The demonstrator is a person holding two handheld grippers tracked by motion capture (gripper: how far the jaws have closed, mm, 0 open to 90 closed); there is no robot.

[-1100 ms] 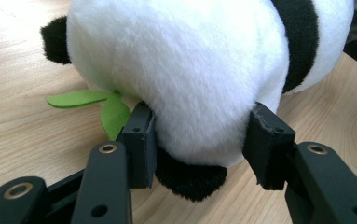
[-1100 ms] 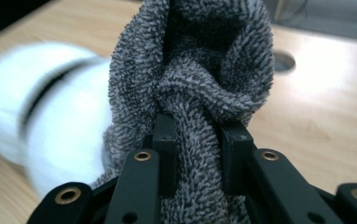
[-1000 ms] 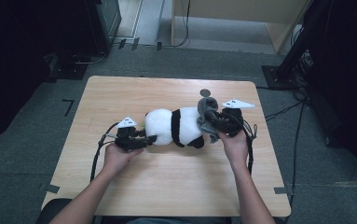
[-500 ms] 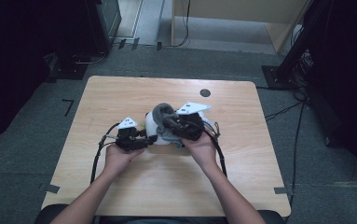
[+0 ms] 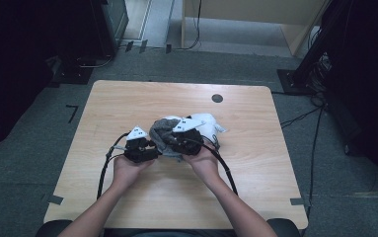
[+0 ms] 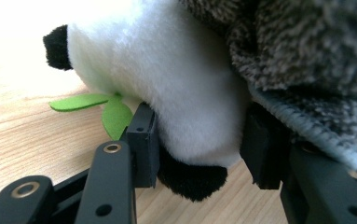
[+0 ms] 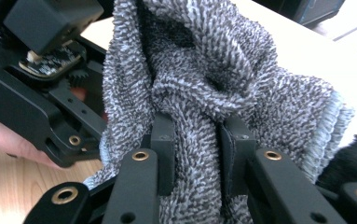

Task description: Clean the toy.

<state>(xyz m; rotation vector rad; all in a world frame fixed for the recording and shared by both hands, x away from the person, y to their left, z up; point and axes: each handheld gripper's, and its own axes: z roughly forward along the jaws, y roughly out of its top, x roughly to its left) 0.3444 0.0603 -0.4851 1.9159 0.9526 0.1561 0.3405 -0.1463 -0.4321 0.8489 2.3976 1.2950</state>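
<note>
left tongs [image 6: 199, 144] clamp panda [image 6: 167, 84]; jaws just closing | right tongs [image 7: 197, 154] clamp towel [image 7: 223, 84], draped over panda

In the high view the grey towel [image 5: 164, 134] covers most of the panda plush [image 5: 207, 123], hiding its head. In the left gripper view the towel [image 6: 306, 60] runs off the top and right edges, and the plush [image 6: 167, 70] off the top.

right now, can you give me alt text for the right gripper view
The right hand-held gripper pinches a bunched fold of grey towel between its two black pads. The left hand-held gripper's black body sits close at upper left with part of a hand below it, over a wooden table.
</note>
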